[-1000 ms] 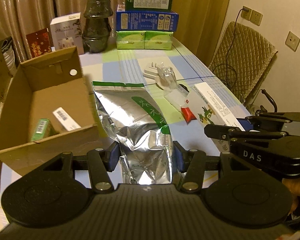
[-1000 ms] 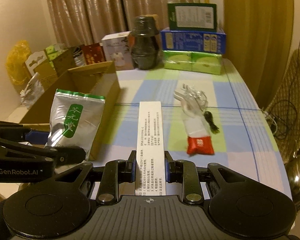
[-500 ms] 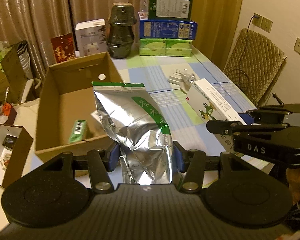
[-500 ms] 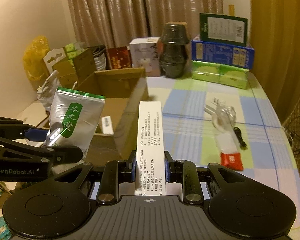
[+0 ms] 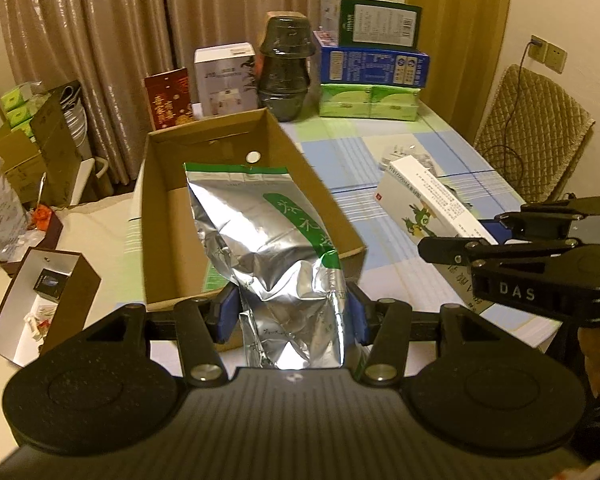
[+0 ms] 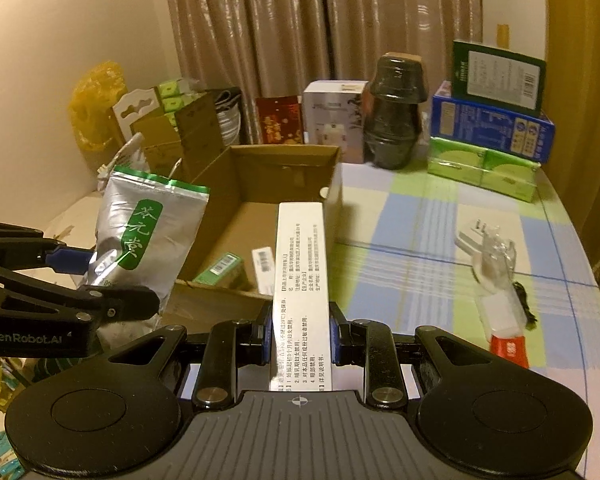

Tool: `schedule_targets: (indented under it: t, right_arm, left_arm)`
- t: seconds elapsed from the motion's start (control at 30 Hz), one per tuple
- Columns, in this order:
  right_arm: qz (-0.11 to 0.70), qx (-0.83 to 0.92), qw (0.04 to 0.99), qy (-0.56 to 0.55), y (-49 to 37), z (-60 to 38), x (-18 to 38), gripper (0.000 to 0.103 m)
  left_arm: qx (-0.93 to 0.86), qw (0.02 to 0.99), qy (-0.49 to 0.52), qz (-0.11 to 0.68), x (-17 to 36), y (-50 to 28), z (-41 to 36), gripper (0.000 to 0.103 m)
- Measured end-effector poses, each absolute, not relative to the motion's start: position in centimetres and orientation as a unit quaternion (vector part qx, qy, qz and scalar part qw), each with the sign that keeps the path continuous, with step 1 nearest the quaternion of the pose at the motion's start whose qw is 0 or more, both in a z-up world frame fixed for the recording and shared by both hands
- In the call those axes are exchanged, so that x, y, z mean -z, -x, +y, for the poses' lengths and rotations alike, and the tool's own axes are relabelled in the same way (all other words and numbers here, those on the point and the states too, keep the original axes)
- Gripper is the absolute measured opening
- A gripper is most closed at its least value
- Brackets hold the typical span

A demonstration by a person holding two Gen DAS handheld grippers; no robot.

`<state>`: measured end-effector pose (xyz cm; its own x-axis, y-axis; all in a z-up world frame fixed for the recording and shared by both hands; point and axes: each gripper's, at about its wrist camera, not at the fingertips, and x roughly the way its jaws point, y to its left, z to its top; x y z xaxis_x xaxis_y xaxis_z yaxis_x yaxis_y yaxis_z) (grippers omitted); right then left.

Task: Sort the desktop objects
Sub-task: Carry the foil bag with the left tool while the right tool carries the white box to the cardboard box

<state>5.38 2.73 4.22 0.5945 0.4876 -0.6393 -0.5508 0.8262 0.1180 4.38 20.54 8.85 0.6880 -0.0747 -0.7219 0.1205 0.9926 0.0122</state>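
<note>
Checked cloth in blue, green and white covers the surface; brown curtains hang behind.

Left gripper: jaws closed on the lower end of a silver foil pouch with a green label, held upright over the near end of an open carton.

Right gripper: jaws closed on the sides of a long white box with printed text, its far end reaching over the carton's near right corner.

Carton contents: small green box; white barcode label.

On the cloth, right of the carton: white plug, clear plastic wrap, red-ended packet.

Far edge: dark wrapped pot; stacked green, blue and lime boxes; white box; red card.
</note>
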Motion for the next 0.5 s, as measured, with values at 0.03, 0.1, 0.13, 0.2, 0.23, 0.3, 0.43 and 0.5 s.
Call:
schedule_targets:
  t: [0.03, 0.1, 0.13, 0.2, 0.23, 0.3, 0.43, 0.5]
  right_arm:
    - [0.344, -0.293, 0.891, 0.045, -5.5, 3.0, -4.2, 0.023]
    - [0.345, -0.295, 0.890, 0.044, -5.9, 3.4, -4.1, 0.023]
    - [0.345, -0.295, 0.890, 0.043, -6.1, 3.6, -4.1, 0.023]
    - [0.345, -0.296, 0.890, 0.041, -6.7, 4.1, -4.1, 0.023]
    - [0.346, -0.296, 0.889, 0.039, -6.9, 4.3, -4.1, 0.023]
    - [0.347, -0.299, 0.888, 0.035, -7.5, 4.9, -4.0, 0.023]
    - [0.347, -0.306, 0.886, 0.030, -8.6, 6.2, -4.1, 0.023]
    - [0.347, -0.310, 0.884, 0.027, -9.3, 7.0, -4.3, 0.023]
  left_arm:
    - [0.051, 0.918, -0.028, 0.392, -8.9, -4.4, 21.0, 0.049]
    - [0.044, 0.918, -0.027, 0.392, -9.0, -4.6, 21.9, 0.049]
    - [0.040, 0.918, -0.029, 0.392, -9.1, -4.7, 22.4, 0.049]
    - [0.032, 0.919, -0.031, 0.393, -9.3, -4.9, 23.4, 0.049]
    - [0.029, 0.918, -0.032, 0.393, -9.4, -5.1, 23.9, 0.049]
    - [0.022, 0.918, -0.034, 0.395, -9.7, -5.7, 24.9, 0.049]
    - [0.015, 0.916, -0.038, 0.398, -10.0, -6.8, 26.4, 0.049]
    - [0.017, 0.915, -0.038, 0.401, -10.2, -7.7, 27.0, 0.049]
